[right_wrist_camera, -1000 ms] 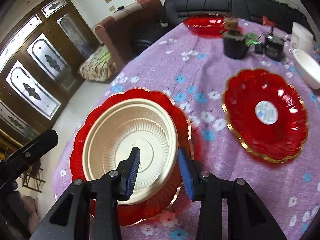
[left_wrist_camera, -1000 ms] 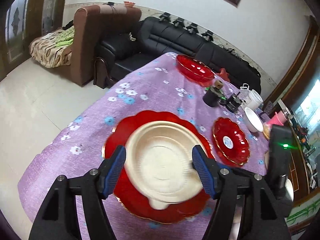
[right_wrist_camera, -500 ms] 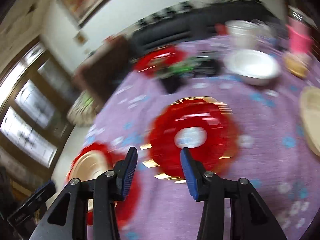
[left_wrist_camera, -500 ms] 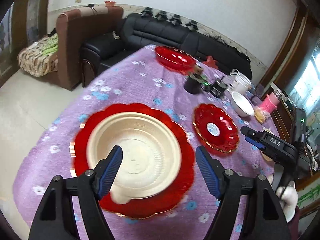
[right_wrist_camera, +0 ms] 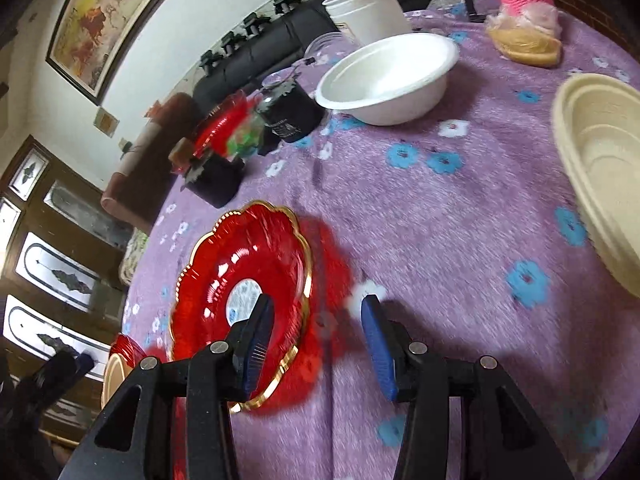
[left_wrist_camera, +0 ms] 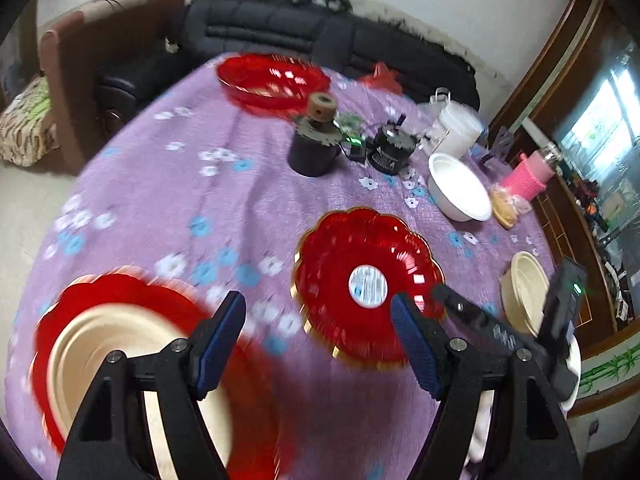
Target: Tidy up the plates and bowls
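Red plate [left_wrist_camera: 368,284], small, scalloped, gilt rim, white label at centre; lies flat on the purple cloth [left_wrist_camera: 248,200], middle of the table, nothing on it; judged the next piece to be gathered, since both tools point at it. Right gripper [right_wrist_camera: 316,344]: jaws apart, empty; one pad over the plate's near rim, the other beyond the rim above bare cloth; looks set to straddle that edge, though contact cannot be told. Left gripper [left_wrist_camera: 316,344]: jaws wide, empty; held above the cloth on the plate's near side, gripping nothing.

Large red plate [left_wrist_camera: 120,320], left of the small plate and nearer; carries a beige bowl [left_wrist_camera: 112,360] nested in it, apparently a stack already begun; blurred.
Second beige bowl [right_wrist_camera: 600,168], right of the small plate, standing alone on the cloth; likely awaiting stacking.
White bowl [right_wrist_camera: 388,80], beyond the small plate to the right, upright, empty.
Red dish [left_wrist_camera: 272,80], far beyond the small plate, at the table's far edge.
Dark clutter behind the small plate: black cylinder with a brown reel [left_wrist_camera: 316,144], small devices beside it; white tub [left_wrist_camera: 456,124] and pink cup [left_wrist_camera: 528,176] further right.

Surface: round table, purple cloth with blue and white flowers.
Room: black sofa [left_wrist_camera: 320,40] behind the table, brown armchair [left_wrist_camera: 100,40] to its left, framed painting [right_wrist_camera: 104,12] on a white wall, panelled doors.
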The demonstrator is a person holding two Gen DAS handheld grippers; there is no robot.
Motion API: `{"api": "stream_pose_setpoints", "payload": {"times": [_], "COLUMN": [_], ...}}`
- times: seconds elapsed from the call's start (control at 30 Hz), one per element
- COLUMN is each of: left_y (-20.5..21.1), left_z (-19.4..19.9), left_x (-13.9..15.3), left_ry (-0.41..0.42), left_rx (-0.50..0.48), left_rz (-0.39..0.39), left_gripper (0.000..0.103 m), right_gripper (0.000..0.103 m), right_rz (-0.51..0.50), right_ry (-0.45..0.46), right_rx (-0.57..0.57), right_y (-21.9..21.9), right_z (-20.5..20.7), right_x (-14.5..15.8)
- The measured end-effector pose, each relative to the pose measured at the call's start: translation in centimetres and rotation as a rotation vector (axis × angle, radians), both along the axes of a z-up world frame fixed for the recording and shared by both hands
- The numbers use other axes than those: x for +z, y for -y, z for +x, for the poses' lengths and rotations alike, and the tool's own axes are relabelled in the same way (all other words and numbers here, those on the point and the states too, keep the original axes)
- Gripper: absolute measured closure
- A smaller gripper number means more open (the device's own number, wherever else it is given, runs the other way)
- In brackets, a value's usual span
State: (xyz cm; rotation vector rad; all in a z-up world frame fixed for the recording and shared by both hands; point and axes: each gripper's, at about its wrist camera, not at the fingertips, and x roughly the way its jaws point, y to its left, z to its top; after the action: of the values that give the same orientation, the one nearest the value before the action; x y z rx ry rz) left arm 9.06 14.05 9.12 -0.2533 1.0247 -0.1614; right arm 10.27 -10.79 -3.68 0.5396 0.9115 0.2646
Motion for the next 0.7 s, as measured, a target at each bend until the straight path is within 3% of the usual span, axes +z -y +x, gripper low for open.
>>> {"api": "stream_pose_setpoints", "payload": {"times": [0.1, 0.23, 0.3, 0.4, 0.5, 0.53, 0.6, 0.7], "left_y": [1.2, 2.8, 3.1, 3.5, 4.2, 4.4, 4.7, 4.6], "left_z": [3.4, 7.0, 7.9, 8.3, 8.1, 8.0, 7.6, 6.8], "left_x": [-1.7, -4.2, -5.2, -6.7, -7.4, -7.4, -7.3, -7.2], "left_ry": [-0.065, -0.132, -0.162, -0.213, -0.223, -0.219, -0.211, -0.202], "left_rx": [-0.003, 0.003, 0.013, -0.004, -0.023, -0.027, -0.026, -0.018], "left_rz": [0.011, 0.095, 0.144, 0.151, 0.165, 0.176, 0.190, 0.183], "left_gripper": [0.036, 0.041, 0.041, 0.041, 0.050, 0.059, 0.064, 0.074], "right_gripper": [0.053, 0.054, 0.054, 0.054, 0.054, 0.059, 0.070, 0.078], "right_rz": [-0.017, -0.029, -0.023, -0.007, -0.008, -0.007, 0.000, -0.032], "right_ry": [0.027, 0.040, 0.046, 0.050, 0.062, 0.063, 0.047, 0.057], "right_rx": [0.030, 0.047, 0.053, 0.057, 0.069, 0.079, 0.096, 0.070], "right_y": [-0.6, -0.7, -0.6, -0.4, -0.7, -0.9, -1.4, -1.1], "right_z": [0.5, 0.3, 0.3, 0.2, 0.2, 0.2, 0.4, 0.2], "right_x": [-0.4, -0.4, -0.4, -0.5, -0.5, -0.5, -0.8, -0.6]}}
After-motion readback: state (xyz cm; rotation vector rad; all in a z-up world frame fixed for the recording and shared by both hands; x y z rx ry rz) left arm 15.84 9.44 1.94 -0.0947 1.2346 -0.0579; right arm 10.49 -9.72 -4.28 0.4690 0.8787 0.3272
